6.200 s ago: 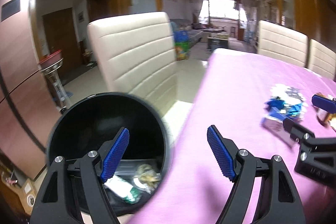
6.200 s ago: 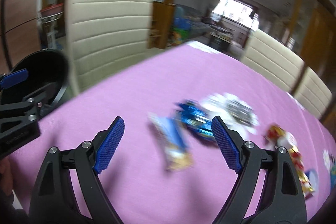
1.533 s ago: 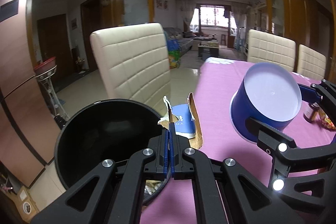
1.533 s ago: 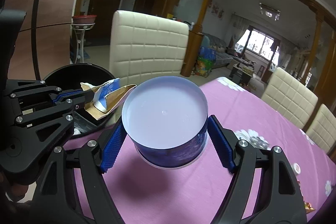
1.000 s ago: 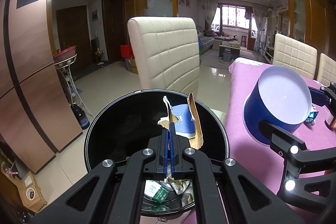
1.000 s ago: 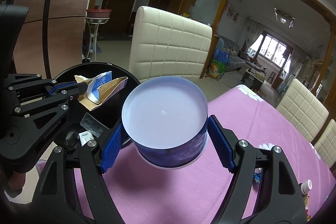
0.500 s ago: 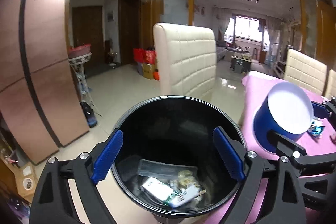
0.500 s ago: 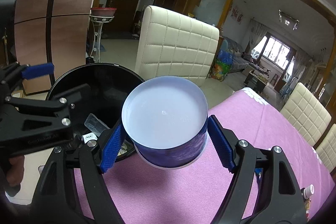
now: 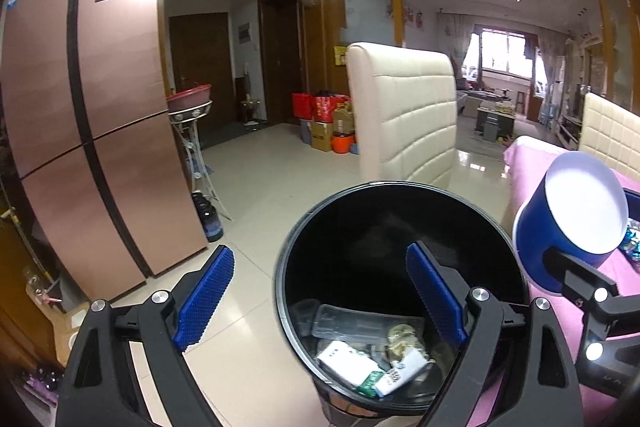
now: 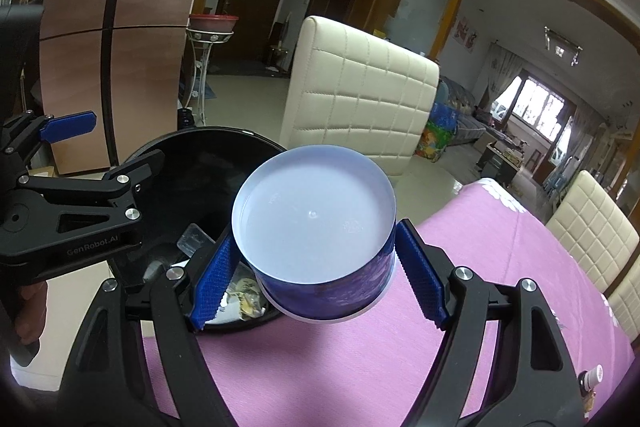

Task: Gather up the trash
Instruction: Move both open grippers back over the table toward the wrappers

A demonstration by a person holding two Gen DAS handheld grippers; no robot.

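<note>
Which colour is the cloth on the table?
Pink-purple tablecloth; the right wrist view shows it best.

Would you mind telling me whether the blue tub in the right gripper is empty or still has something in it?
Empty, as far as the pictures show. The blue tub, clamped on its side in the right gripper, faces the camera, showing only a bare white interior.

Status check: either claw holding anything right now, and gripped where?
Right claw holds the round blue paper tub with white inside, pads on opposite sides of its wall. Left claw is open and empty above the black bin.
</note>
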